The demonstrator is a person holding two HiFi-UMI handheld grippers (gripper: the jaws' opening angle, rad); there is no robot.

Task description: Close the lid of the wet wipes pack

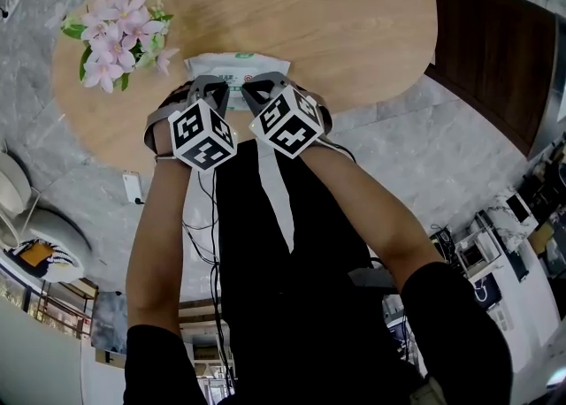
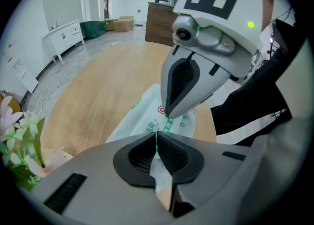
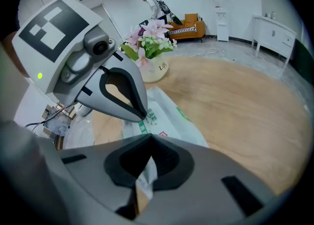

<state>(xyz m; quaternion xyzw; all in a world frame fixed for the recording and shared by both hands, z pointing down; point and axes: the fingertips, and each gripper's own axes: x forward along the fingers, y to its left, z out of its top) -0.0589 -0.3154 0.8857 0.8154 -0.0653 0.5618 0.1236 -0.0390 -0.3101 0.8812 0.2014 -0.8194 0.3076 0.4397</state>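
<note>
The wet wipes pack (image 1: 232, 65), white with green print, lies flat near the front edge of the wooden table (image 1: 354, 23). Both grippers hang over its near end, side by side. My left gripper (image 1: 210, 87) is shut, jaws pressed together just above the pack (image 2: 147, 116). My right gripper (image 1: 265, 87) is shut too, tips meeting over the pack (image 3: 171, 116). In the left gripper view the right gripper (image 2: 169, 113) points down onto the pack's printed top. In the right gripper view the left gripper (image 3: 142, 116) does the same. The lid is hidden under the grippers.
A white pot of pink flowers (image 1: 115, 36) stands on the table just left of the pack, also seen as the flower pot (image 3: 149, 47). The table's front edge (image 1: 159, 160) lies under my wrists. A person (image 3: 156, 5) stands far off by an orange sofa.
</note>
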